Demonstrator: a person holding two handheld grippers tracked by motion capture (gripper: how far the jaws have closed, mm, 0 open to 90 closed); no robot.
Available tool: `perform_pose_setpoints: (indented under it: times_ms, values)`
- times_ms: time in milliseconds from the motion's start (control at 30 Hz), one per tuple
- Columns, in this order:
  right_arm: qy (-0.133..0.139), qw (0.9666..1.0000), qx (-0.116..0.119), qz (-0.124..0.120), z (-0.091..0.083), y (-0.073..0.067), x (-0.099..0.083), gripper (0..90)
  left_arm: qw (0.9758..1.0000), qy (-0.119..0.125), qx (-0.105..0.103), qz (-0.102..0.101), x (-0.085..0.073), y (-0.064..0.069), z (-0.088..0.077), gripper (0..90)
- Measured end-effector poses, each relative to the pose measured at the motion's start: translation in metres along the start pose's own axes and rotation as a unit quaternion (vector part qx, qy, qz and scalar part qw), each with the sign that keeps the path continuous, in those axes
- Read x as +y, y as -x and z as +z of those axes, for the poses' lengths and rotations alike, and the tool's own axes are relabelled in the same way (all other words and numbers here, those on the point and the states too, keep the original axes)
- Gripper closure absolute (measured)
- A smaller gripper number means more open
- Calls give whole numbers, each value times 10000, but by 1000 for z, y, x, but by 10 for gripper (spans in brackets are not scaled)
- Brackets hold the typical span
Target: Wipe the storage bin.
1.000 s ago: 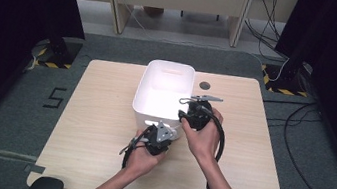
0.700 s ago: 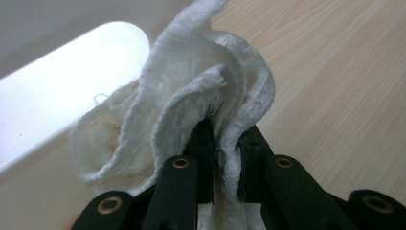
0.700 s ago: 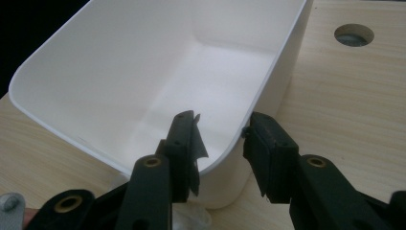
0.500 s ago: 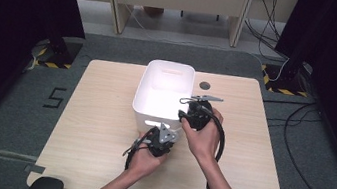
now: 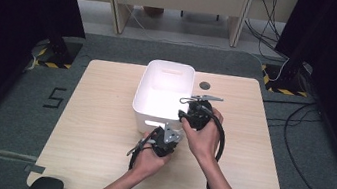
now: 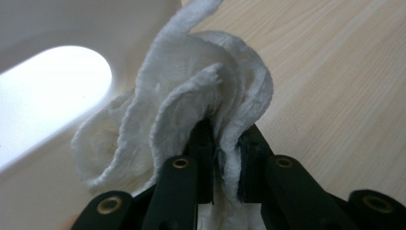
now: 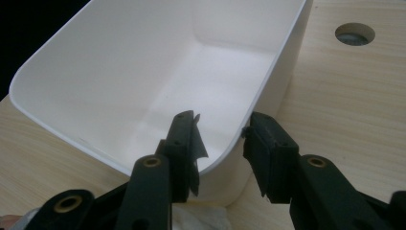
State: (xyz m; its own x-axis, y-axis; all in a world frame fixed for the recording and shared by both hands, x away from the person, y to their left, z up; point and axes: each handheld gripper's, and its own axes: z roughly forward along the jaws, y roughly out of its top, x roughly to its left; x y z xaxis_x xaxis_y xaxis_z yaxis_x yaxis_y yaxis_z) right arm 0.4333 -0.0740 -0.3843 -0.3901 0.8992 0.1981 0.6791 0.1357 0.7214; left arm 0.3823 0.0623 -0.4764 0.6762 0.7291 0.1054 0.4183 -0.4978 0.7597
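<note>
White crumpled cloth (image 6: 191, 100) bunches in soft folds.

**Wooden table with one white tub**

A pale wooden table (image 5: 102, 115) stands on grey carpet (image 5: 6, 116). A white plastic tub (image 5: 163, 96) sits directly on the top, a little toward twelve o'clock from the centre, open side up. At about one o'clock from the tub, near the far edge, a small round hole (image 5: 204, 85) is cut through the wood. The board shows light grain running left to right.
</note>
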Motion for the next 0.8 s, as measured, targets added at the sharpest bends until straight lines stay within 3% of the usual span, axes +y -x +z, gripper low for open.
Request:
perform_pose_setpoints:
  times_ms: [533, 800]
  values:
    - [-72, 10000, 11, 18, 0, 0, 2, 628, 9992, 390, 49, -54, 18, 1, -24, 793]
    - [-108, 9999, 9, 7, 0, 1, 3, 627, 9985, 540, 57, 61, 28, 4, -33, 793]
